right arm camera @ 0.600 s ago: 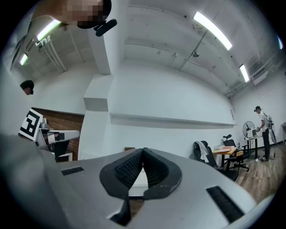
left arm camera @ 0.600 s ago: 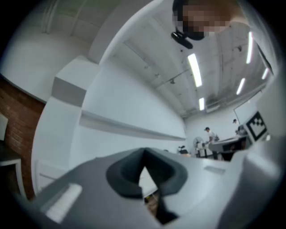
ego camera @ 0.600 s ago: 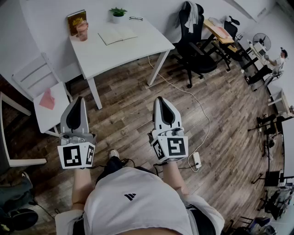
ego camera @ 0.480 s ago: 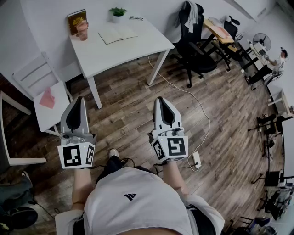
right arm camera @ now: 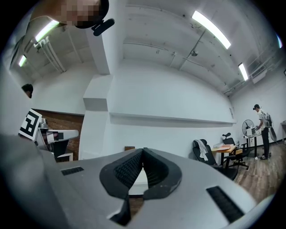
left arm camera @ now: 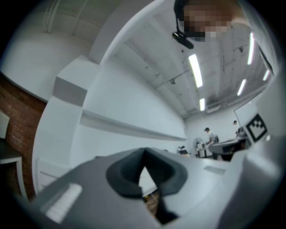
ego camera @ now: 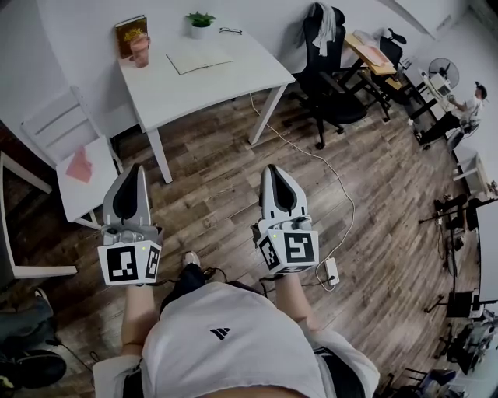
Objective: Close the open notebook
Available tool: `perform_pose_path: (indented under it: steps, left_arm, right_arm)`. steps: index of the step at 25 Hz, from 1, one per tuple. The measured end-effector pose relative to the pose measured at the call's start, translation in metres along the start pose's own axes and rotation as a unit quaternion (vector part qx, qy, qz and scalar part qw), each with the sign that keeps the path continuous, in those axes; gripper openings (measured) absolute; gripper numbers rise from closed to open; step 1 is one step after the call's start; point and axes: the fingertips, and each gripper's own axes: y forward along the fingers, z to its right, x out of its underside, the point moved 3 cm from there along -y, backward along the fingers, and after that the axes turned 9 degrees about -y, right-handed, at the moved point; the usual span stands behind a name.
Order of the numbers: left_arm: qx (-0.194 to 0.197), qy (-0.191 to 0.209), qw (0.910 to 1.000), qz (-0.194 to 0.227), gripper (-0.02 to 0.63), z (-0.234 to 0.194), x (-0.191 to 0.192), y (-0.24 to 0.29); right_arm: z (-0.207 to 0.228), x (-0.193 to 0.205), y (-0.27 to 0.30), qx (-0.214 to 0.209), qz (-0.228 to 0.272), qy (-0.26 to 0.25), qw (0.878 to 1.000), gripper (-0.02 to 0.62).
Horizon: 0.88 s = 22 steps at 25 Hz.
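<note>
– While the earlier head view sits next to this one, does anything differ?
– No. Both grippers keep their spots, the notebook (ego camera: 199,59) is open as before, table (ego camera: 233,82) unchanged.
– State of the left gripper (ego camera: 134,168)?
– Jaws together, tips meeting, nothing between. Lower left of frame over the floor (ego camera: 210,194), tipped slightly up, pointing up-frame.
– And the right gripper (ego camera: 272,168)?
– Same: jaws pressed together, empty. Lower centre, held level. Both forearms run down to the person's torso.
– Where's the notebook?
– Flat on the white table, upper centre-left, well apart from both grippers. Pink cup (ego camera: 140,51) and standing book (ego camera: 129,35) at its left, potted plant (ego camera: 200,23) behind.
</note>
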Motion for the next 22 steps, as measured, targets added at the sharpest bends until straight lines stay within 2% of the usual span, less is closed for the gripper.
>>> perform_pose_path:
  steps: [7, 22]
  left_arm:
    - [0.005, -0.002, 1.0000, 0.001, 0.009, -0.018, 0.003, 0.020]
    - [0.037, -0.006, 0.9993, 0.000, 0.009, -0.075, 0.005, 0.066]
  right_arm:
    - [-0.005, 0.004, 0.024, -0.005, 0.005, 0.011, 1.000, -0.002]
    - [-0.030, 0.005, 0.081, 0.028, 0.005, 0.008, 1.000, -0.002]
